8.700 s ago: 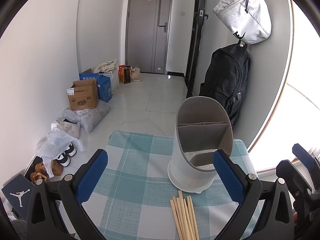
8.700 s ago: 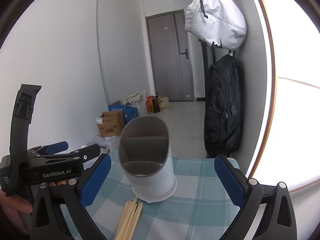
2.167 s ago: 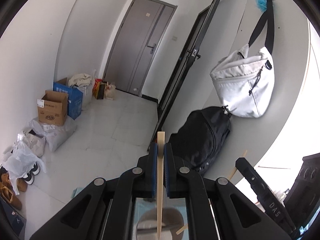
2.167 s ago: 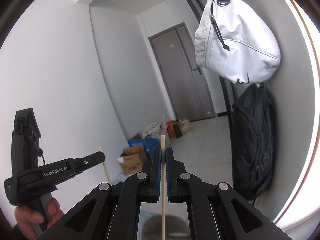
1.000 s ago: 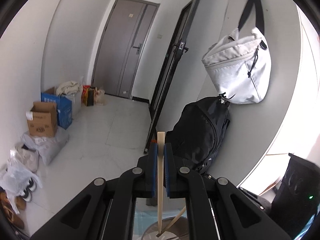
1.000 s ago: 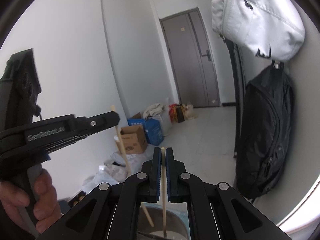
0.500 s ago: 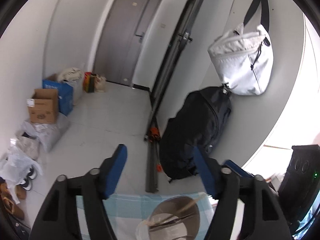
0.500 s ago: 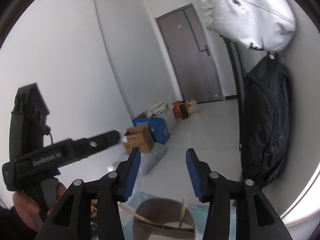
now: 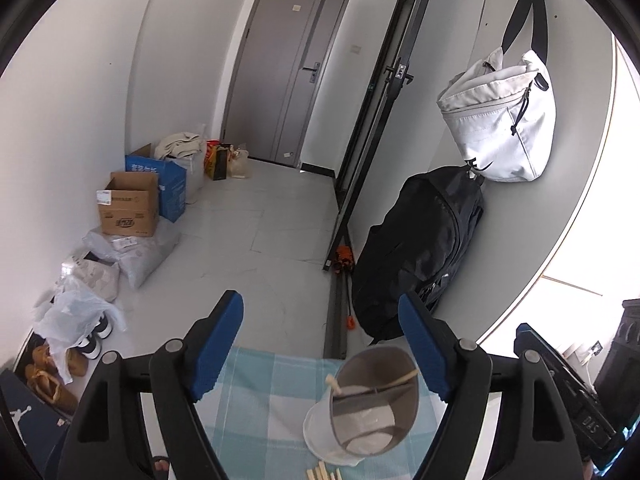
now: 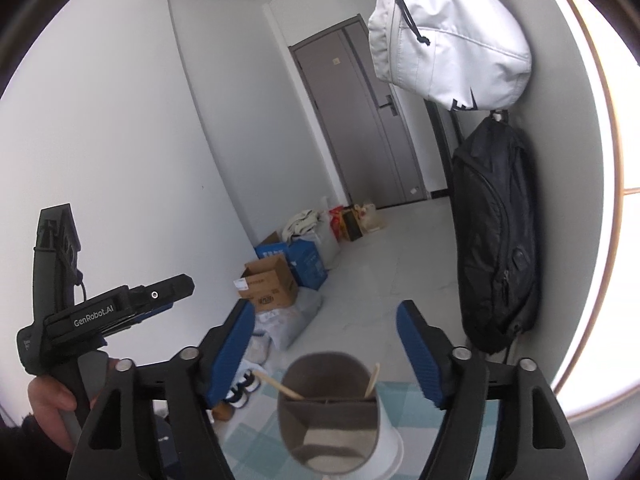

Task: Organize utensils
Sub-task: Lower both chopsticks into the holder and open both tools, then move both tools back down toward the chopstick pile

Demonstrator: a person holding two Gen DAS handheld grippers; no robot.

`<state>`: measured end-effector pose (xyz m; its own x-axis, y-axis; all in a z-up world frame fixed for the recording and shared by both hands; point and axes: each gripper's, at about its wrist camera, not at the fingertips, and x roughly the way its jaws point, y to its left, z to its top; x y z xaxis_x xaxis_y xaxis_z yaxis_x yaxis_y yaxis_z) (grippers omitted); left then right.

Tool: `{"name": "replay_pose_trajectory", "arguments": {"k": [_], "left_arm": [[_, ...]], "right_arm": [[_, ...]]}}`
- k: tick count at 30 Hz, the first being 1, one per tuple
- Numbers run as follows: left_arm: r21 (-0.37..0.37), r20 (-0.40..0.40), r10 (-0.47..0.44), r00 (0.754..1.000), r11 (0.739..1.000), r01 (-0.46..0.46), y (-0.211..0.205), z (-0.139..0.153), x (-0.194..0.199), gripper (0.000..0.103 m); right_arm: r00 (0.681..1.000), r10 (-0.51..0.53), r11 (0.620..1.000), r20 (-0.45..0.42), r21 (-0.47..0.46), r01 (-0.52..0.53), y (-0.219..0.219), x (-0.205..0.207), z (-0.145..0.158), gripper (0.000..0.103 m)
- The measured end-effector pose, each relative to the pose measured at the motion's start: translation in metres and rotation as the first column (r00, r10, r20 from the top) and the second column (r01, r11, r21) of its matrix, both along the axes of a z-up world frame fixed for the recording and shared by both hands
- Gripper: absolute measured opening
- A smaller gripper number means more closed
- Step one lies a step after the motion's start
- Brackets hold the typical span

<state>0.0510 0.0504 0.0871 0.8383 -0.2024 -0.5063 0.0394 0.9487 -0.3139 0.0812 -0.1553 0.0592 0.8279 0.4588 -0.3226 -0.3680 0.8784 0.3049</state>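
Left gripper (image 9: 320, 344) stands with jaws spread and bare, having just been opening. The utensil holder (image 10: 330, 412) sits on the checked tablecloth (image 9: 264, 396), two chopsticks (image 10: 372, 380) leaning inside, apparently its rear compartment. Right gripper (image 10: 326, 350) likewise gapes empty, just opened.

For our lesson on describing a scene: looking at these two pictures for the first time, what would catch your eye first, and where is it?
Blue-padded fingers frame both views: the left gripper and right gripper have just been opening, with nothing between the jaws. Below them a grey-lined utensil holder stands on the checked tablecloth, two chopsticks leaning in its rear compartment. On the right wall, a white sling bag hangs above a black backpack.
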Motion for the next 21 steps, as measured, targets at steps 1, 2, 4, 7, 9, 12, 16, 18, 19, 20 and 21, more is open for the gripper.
{"name": "replay_pose_trajectory", "arguments": {"k": [1,2,4,7,9,12,16,18,19,20,21], "left_arm": [[0.006,-0.002,0.003,1.000,1.000,-0.003,-0.001,0.000,-0.003,0.076],[0.013,-0.006,0.011,1.000,1.000,-0.011,-0.001,0.000,-0.006,0.077],[0.022,-0.012,0.020,1.000,1.000,-0.020,-0.002,-0.001,-0.012,0.077],[0.037,-0.022,0.022,1.000,0.999,-0.021,-0.003,-0.004,-0.022,0.077],[0.044,-0.020,0.022,1.000,0.999,-0.021,-0.005,-0.006,-0.027,0.077],[0.055,-0.016,0.022,1.000,0.998,-0.021,-0.010,-0.014,-0.038,0.077],[0.062,-0.027,0.018,0.999,0.998,-0.017,-0.013,-0.026,-0.047,0.078],[0.072,-0.037,0.019,0.999,0.997,-0.016,-0.016,-0.035,-0.049,0.078],[0.078,-0.039,0.020,0.999,0.997,-0.017,-0.017,-0.039,-0.051,0.078],[0.084,-0.041,0.020,0.999,0.996,-0.016,-0.017,-0.044,-0.053,0.078],[0.088,-0.046,0.019,0.999,0.996,-0.015,-0.017,-0.049,-0.054,0.078]], "right_arm": [[1.000,0.000,1.000,0.003,-0.002,0.000,-0.001,-0.004,0.001,0.081],[1.000,-0.002,1.000,0.004,-0.006,0.002,0.000,-0.009,0.000,0.083],[1.000,-0.002,1.000,0.006,-0.006,0.002,-0.002,-0.018,0.000,0.087],[1.000,-0.002,1.000,-0.005,-0.011,0.002,-0.002,-0.029,-0.003,0.091],[1.000,0.001,1.000,-0.013,-0.018,-0.001,-0.002,-0.036,-0.008,0.094],[1.000,0.010,0.999,-0.030,-0.037,-0.011,-0.001,-0.041,-0.017,0.096],[0.998,0.009,0.998,-0.060,-0.059,-0.012,0.000,-0.049,-0.037,0.097],[0.997,0.003,0.998,-0.081,-0.063,-0.008,0.000,-0.052,-0.047,0.099],[0.996,0.000,0.998,-0.087,-0.067,-0.006,0.000,-0.055,-0.051,0.100],[0.996,-0.003,0.997,-0.093,-0.074,-0.004,0.000,-0.057,-0.056,0.100],[0.995,-0.005,0.997,-0.101,-0.081,-0.003,0.001,-0.059,-0.061,0.100]]}}
